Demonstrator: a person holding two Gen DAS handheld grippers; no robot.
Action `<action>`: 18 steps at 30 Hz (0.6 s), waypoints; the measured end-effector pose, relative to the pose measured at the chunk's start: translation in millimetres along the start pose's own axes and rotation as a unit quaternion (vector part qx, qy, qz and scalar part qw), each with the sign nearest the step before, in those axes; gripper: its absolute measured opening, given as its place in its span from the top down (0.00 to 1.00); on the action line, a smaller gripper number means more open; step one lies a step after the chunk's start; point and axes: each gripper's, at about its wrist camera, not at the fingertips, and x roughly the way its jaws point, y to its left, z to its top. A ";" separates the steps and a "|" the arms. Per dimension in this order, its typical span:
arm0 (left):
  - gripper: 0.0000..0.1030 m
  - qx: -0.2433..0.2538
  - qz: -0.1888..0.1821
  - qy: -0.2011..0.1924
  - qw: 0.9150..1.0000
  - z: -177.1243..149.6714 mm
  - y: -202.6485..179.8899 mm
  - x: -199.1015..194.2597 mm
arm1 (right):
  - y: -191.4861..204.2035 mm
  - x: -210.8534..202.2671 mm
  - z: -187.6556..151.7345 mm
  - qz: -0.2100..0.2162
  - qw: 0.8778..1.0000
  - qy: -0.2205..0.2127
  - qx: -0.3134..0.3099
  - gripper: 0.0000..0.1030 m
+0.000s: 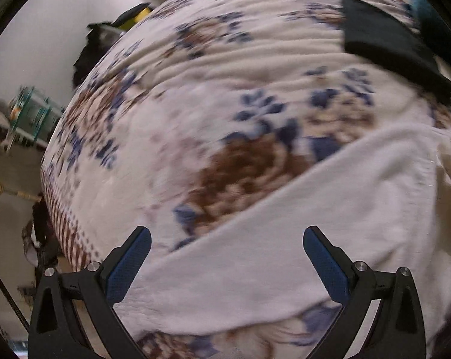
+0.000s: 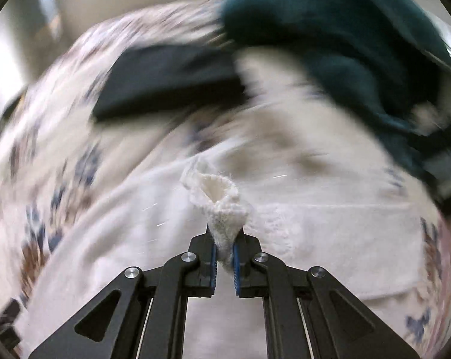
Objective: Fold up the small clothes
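A white cloth (image 1: 330,209) lies spread on a floral bedspread (image 1: 195,95). My left gripper (image 1: 227,239) is open just above the cloth's near edge, its blue pads (image 1: 129,266) wide apart and empty. In the right wrist view, my right gripper (image 2: 224,239) is shut on a bunched corner of the white cloth (image 2: 219,206), lifted a little off the rest of the cloth (image 2: 330,233). That view is blurred by motion.
A folded black garment (image 1: 387,42) lies at the far right of the bed; it also shows in the right wrist view (image 2: 168,80). A dark teal garment pile (image 2: 339,45) sits beyond the white cloth. The bed's left edge drops to a floor with clutter (image 1: 30,113).
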 end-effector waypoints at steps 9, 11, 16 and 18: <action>0.00 -0.051 -0.020 0.043 0.998 -18.0 69.6 27.7 | 108.6 40.7 -31.9 -0.007 0.995 0.077 -0.058 0.80; 0.00 -0.069 -0.030 0.058 0.995 -28.7 87.1 26.0 | 91.4 33.4 -34.9 0.037 0.993 0.109 -0.015 0.48; 0.00 -0.176 -0.115 0.139 0.968 -87.8 143.7 29.2 | 27.1 -10.4 -44.4 0.016 0.992 0.110 0.052 0.24; 0.00 -0.235 -0.167 0.173 0.942 -112.2 159.9 37.7 | -0.7 -25.3 -53.8 -0.009 0.990 0.117 0.074 0.21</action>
